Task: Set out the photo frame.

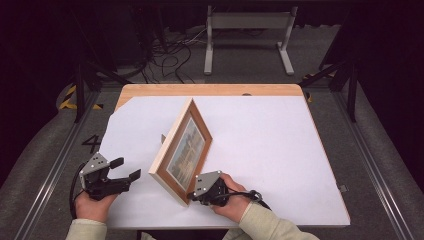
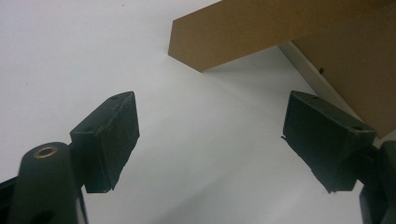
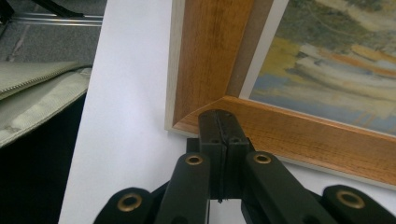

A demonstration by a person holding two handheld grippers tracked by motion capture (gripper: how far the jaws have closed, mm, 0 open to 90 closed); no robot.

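The right gripper (image 1: pixel 196 192), jaws closed, touches the picture frame's (image 1: pixel 172 150) near corner, hiding it, while the left gripper (image 1: pixel 126 170) hovers open over the surface (image 1: pixel 280 150).

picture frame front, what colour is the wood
Warm orange-brown wooden picture frame with a pale outer edge, clearest in the right gripper view.

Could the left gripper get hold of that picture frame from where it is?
Probably yes: the left gripper is open beside the picture frame, with bare table between them.
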